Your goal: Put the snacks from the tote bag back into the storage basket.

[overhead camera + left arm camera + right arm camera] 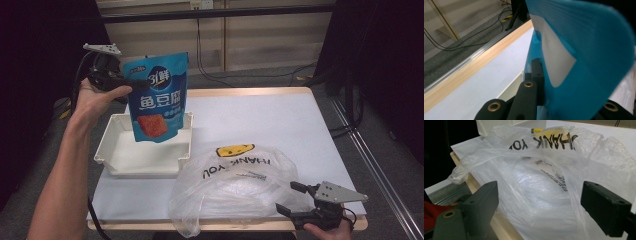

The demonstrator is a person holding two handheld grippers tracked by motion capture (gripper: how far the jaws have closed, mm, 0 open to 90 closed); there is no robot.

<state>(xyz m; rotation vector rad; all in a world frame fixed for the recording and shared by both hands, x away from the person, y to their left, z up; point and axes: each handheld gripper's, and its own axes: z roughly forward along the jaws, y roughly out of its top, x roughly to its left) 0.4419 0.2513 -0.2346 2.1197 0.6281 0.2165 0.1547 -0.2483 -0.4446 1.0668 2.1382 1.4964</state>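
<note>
A blue snack pouch [159,97] with white lettering hangs upright over the white tray [116,150], its lower end inside the tray's outline. My left gripper [131,80] is shut on the pouch's upper left edge. In the left gripper view the pouch [586,57] bulges close to the camera, with one black finger [537,75] pressed against it. A crumpled clear plastic bag [235,187] printed "THANK YOU" lies on the table's near side. My right gripper [291,197] stands open beside the bag's right end, and the bag [536,185] spreads beyond its spread jaws.
A white mat [270,120] covers the wooden table [250,92]. Cables run across the grey floor [260,75] behind the table, and a metal rail [370,155] runs along its right side.
</note>
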